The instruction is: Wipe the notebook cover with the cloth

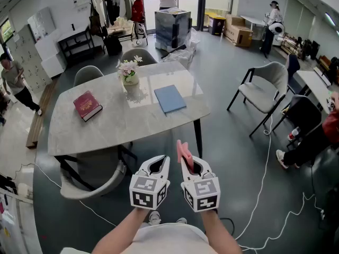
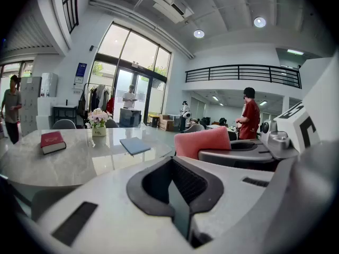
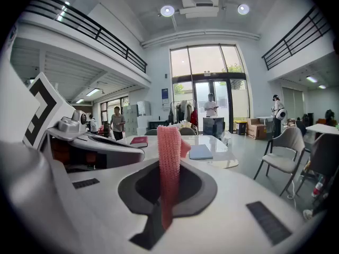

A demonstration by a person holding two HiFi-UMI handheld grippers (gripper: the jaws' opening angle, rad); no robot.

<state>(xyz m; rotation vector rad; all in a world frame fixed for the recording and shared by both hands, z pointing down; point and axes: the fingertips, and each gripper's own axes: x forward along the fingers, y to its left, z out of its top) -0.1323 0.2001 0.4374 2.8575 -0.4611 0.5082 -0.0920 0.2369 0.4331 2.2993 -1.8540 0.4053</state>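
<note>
Though partly hidden, pink cloth (image 3: 169,152) sits pinched in right gripper (image 1: 185,162); left gripper (image 1: 166,160) closed, empty. Blue notebook (image 1: 170,98) lies on far marble table (image 1: 132,123).

We see a red book (image 1: 87,105) lying near the bench's (image 1: 132,126) left end and a vase of flowers (image 1: 129,73) at its far edge. A grey chair (image 1: 265,91) stands apart on the right; white cable (image 1: 266,157) trails across the floor (image 1: 228,142).
</note>
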